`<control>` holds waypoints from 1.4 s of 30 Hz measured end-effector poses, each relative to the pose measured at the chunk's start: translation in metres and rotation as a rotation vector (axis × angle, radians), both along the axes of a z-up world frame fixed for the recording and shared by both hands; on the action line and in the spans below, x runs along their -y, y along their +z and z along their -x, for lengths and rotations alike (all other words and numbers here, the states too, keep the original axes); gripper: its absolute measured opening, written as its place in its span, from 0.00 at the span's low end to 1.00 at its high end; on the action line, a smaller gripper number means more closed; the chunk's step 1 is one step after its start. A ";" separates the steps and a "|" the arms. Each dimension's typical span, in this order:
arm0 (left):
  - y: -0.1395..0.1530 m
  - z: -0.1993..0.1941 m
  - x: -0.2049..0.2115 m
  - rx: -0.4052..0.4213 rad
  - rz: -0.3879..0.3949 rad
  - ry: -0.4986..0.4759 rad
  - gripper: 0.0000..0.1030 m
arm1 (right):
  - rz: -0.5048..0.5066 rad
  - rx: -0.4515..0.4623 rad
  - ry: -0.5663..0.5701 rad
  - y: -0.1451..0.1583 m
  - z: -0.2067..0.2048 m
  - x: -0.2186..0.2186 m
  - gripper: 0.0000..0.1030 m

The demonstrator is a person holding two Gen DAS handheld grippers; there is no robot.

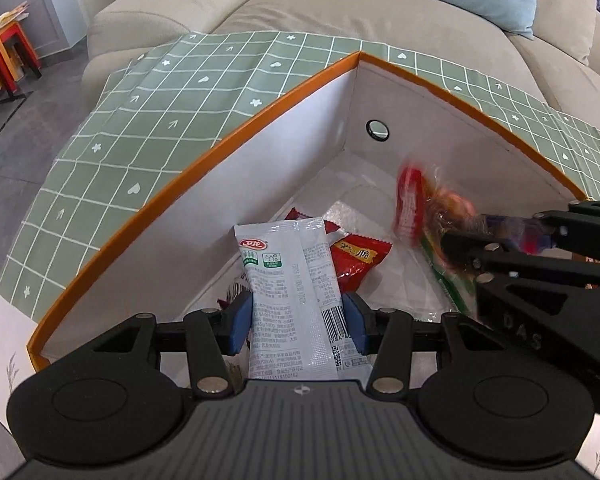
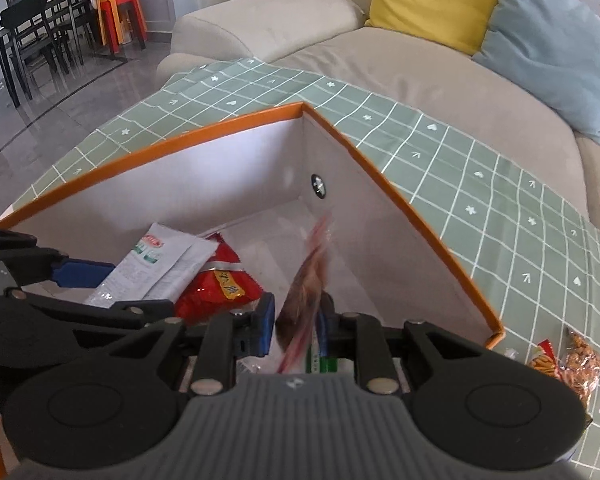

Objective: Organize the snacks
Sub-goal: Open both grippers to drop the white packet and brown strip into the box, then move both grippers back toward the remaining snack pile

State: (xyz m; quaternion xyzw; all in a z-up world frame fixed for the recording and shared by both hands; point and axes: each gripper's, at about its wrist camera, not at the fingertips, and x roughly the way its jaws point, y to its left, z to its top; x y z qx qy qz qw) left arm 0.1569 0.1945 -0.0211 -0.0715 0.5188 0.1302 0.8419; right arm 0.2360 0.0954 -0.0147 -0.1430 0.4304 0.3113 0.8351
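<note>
Snacks go into the box (image 1: 204, 184) on the tabletop (image 2: 440, 152): left tongs (image 1: 296, 320) pinch a white pack (image 1: 284, 280) above a red pack (image 1: 356, 260); right tongs (image 2: 296, 322) pinch a blurred bag (image 2: 308, 280) low inside, likely for release.

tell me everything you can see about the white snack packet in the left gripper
The white snack packet is a flat, glossy plastic sachet with a red oval logo, green icons, dense printed text and a barcode. It stands roughly upright, slightly creased, clamped between the blue pads of the left gripper, inside the orange-rimmed box. Its upper end overlaps a red snack bag lying behind it on the box floor.
</note>
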 end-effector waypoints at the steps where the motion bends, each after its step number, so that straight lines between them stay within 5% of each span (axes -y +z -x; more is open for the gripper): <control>1: -0.001 0.000 0.000 -0.006 0.003 0.003 0.54 | 0.002 0.000 -0.004 0.000 0.000 0.000 0.18; 5: -0.004 0.001 0.001 -0.014 -0.001 0.000 0.56 | 0.005 0.010 -0.019 0.001 0.002 0.003 0.18; 11: 0.003 0.005 0.004 0.042 -0.012 -0.014 0.75 | 0.000 0.046 -0.027 0.010 0.007 0.008 0.28; 29: 0.075 0.048 0.045 0.332 -0.063 -0.038 0.76 | -0.155 0.186 -0.100 0.079 0.049 0.077 0.60; 39: 0.087 0.076 0.079 0.402 0.008 -0.076 0.78 | -0.228 0.221 -0.185 0.094 0.093 0.145 0.70; 42: 0.087 0.080 0.093 0.423 0.031 -0.097 0.79 | -0.227 0.224 -0.214 0.089 0.106 0.166 0.80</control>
